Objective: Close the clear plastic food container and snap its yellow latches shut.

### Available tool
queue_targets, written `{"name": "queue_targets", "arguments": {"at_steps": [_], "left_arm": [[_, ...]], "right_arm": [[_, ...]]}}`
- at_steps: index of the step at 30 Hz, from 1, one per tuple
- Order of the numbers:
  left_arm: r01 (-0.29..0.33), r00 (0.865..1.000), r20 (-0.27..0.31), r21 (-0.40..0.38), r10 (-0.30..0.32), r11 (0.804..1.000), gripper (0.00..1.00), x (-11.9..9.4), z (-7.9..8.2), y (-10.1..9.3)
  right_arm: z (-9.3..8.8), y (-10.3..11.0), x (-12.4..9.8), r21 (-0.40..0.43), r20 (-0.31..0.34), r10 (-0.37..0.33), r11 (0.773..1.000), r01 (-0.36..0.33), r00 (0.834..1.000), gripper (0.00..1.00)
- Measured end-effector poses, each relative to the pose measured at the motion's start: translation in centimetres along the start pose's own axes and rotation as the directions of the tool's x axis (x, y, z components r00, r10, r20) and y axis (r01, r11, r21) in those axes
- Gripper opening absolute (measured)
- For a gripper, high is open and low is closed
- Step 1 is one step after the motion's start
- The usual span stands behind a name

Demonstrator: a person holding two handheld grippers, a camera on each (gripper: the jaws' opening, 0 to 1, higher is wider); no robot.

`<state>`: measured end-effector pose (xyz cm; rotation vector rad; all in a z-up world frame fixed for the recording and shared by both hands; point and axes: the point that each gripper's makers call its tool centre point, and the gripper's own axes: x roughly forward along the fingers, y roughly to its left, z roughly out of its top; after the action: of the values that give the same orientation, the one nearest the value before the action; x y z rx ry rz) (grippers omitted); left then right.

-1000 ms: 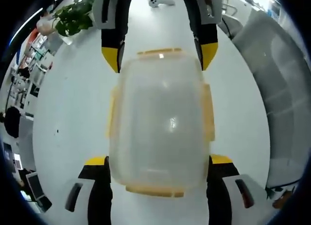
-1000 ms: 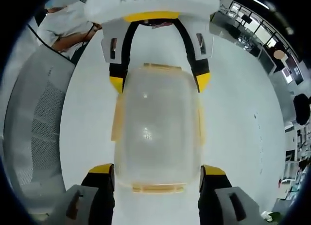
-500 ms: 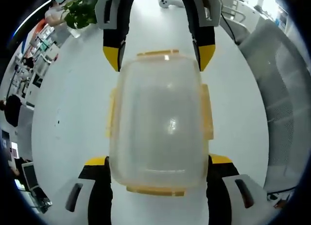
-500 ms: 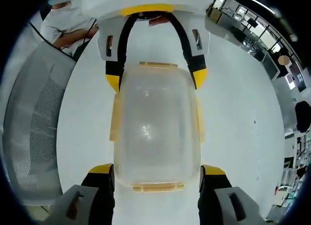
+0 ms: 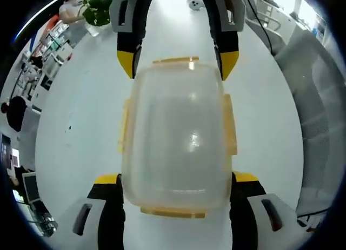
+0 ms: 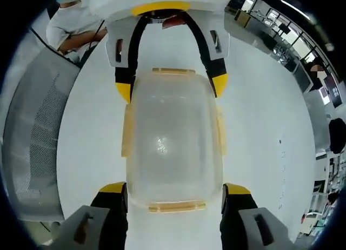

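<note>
White table (image 5: 70, 153) bore the clear container (image 5: 175, 136), lid on, held between both grippers. Left gripper (image 5: 175, 180) and right gripper (image 6: 174, 188) each straddled an end, jaws spread, whether touching unclear. Looked light, empty, slick, slightly flexible; best pressed at the yellow latches (image 5: 231, 125).

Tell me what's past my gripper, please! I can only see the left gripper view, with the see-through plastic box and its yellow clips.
Observer: In the right gripper view, a person in a white top is beyond your left gripper, off to one side.
Operator: Whoa! What does my gripper look like from there?
Observer: It has a white body with a yellow band across it. Its yellow-tipped jaws sit on either side of the far end of the clear plastic food container.
</note>
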<state>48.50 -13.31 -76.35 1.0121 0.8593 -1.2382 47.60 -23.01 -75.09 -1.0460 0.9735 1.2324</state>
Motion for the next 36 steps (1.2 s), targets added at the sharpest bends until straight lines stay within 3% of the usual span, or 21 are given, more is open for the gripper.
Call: {"name": "queue_targets", "arguments": {"at_steps": [22, 36], "left_arm": [[-0.006, 1.0, -0.005, -0.01, 0.006, 1.0, 0.78, 0.1, -0.8, 2.4], [-0.008, 1.0, -0.01, -0.006, 0.008, 1.0, 0.78, 0.1, -0.9, 2.6]], "right_arm": [[0.8, -2.5, 0.5, -0.014, 0.001, 0.002, 1.0, -0.002, 1.0, 0.69], [0.8, -2.7, 0.6, -0.015, -0.003, -0.003, 1.0, 0.003, 1.0, 0.7]]}}
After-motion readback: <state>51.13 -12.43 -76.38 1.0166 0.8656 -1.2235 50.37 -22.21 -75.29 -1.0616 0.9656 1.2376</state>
